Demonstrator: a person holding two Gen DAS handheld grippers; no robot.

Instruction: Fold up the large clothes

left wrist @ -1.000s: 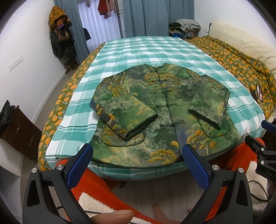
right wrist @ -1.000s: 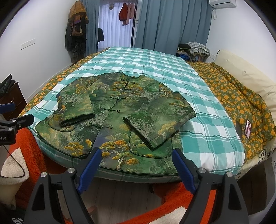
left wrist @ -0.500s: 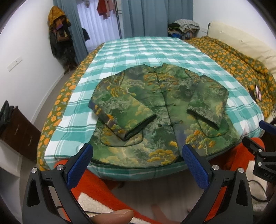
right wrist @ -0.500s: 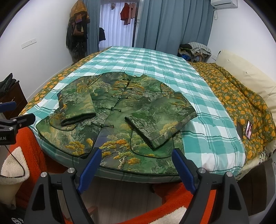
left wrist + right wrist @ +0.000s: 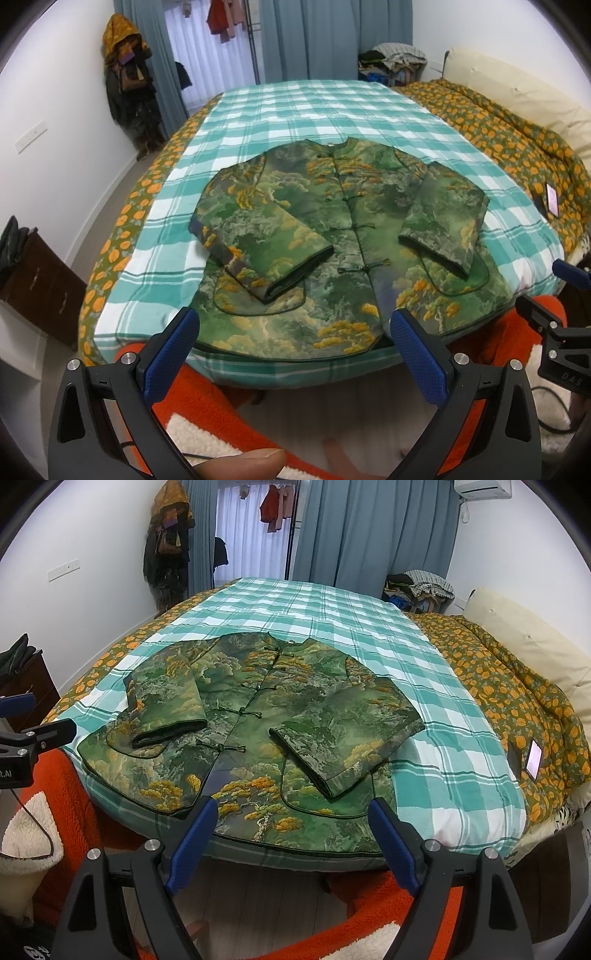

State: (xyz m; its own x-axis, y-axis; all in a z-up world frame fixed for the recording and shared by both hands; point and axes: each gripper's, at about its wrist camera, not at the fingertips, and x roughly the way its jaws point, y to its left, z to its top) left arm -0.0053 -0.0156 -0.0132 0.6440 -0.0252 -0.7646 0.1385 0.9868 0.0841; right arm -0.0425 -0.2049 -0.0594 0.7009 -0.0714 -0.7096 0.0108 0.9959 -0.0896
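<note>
Matte black frames on the left hand-held gripper (image 5: 293, 341) and right hand-held gripper (image 5: 293, 829), blue textured pads (image 5: 415, 356) on the fingers, silver screw heads at the joints, white lettering, bare skin of a fingertip (image 5: 242, 463) below.

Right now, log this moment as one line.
jacket: flat on bed, sleeves folded in | left gripper: open, empty | right gripper: open, empty

**Both grippers spread wide, holding nothing**

Left gripper (image 5: 295, 332) and right gripper (image 5: 291, 821) hover level, just short of the jacket's (image 5: 332, 236) near hem, blue-padded jaws apart. A fingertip (image 5: 242, 463) rests under the left one.
</note>
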